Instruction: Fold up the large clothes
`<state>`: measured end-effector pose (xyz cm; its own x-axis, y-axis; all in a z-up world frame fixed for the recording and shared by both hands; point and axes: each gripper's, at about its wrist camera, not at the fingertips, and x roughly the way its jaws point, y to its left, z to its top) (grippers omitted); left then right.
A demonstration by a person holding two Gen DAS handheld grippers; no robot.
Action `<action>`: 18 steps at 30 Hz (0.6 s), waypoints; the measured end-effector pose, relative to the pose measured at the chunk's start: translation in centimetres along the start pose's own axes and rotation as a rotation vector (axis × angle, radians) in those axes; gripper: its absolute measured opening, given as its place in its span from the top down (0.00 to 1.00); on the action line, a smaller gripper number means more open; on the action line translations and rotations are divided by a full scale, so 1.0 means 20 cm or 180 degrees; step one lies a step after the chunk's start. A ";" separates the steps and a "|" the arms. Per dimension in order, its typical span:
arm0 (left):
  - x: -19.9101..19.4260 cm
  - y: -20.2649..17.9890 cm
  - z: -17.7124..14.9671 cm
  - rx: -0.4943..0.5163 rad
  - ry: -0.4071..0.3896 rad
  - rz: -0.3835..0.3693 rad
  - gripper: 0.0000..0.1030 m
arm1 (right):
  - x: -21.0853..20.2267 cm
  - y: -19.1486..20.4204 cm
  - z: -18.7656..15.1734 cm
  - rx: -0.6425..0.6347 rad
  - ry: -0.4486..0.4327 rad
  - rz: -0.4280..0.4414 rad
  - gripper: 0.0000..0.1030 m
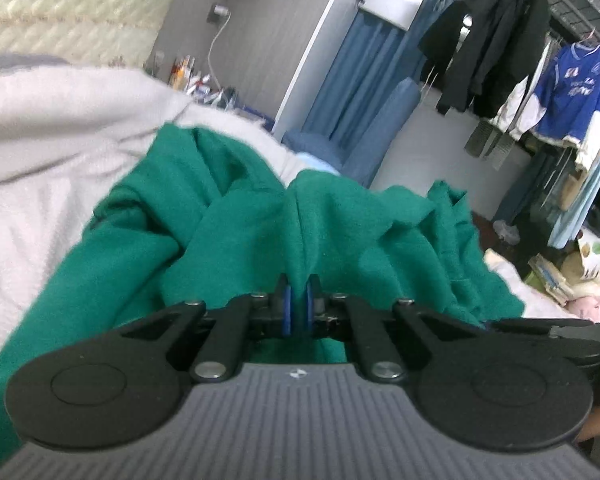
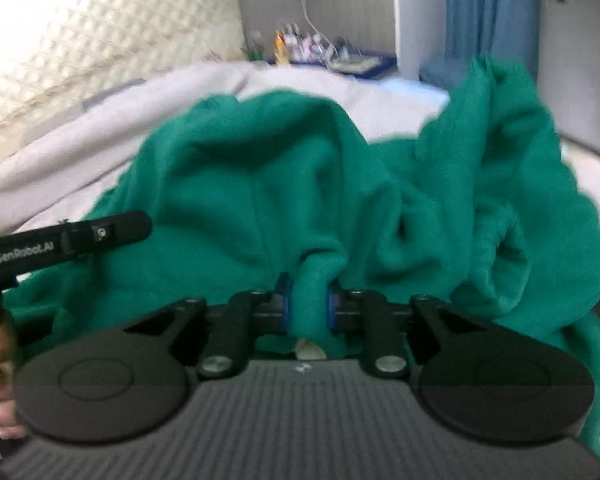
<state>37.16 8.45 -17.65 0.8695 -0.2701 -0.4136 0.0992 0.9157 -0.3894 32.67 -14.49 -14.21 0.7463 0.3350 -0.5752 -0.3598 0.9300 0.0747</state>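
Pinching green garment [image 1: 236, 232] with both grippers' fingers [image 1: 287, 308].

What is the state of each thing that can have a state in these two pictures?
left gripper: shut on a thin fold of the green garment.
right gripper: shut on a thicker bunch of the same cloth.
green garment: crumpled, not yet folded, lying on the white bedding.
white bedding: spread under the garment, wrinkled.
blue jersey: hanging on the rack.
dark jackets: hanging beside the jersey.
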 end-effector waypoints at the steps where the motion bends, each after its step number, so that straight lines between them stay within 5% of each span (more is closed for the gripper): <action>1: -0.04 -0.01 0.00 -0.0001 -0.0042 -0.0011 0.92 | -0.05 0.01 0.00 -0.0031 -0.0064 0.0016 0.83; 7: -0.28 -0.03 -0.02 -0.0139 -0.0018 -0.0160 0.92 | -0.27 0.05 -0.04 -0.0095 -0.0145 0.0121 0.84; 18: -0.29 -0.10 -0.21 0.0038 0.0719 0.0212 0.92 | -0.24 0.11 -0.20 0.0038 0.0631 0.0094 0.78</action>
<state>29.84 7.01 -17.99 0.7441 -0.2675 -0.6123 0.0521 0.9368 -0.3460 26.06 -14.59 -14.52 0.6101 0.3269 -0.7217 -0.3724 0.9223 0.1030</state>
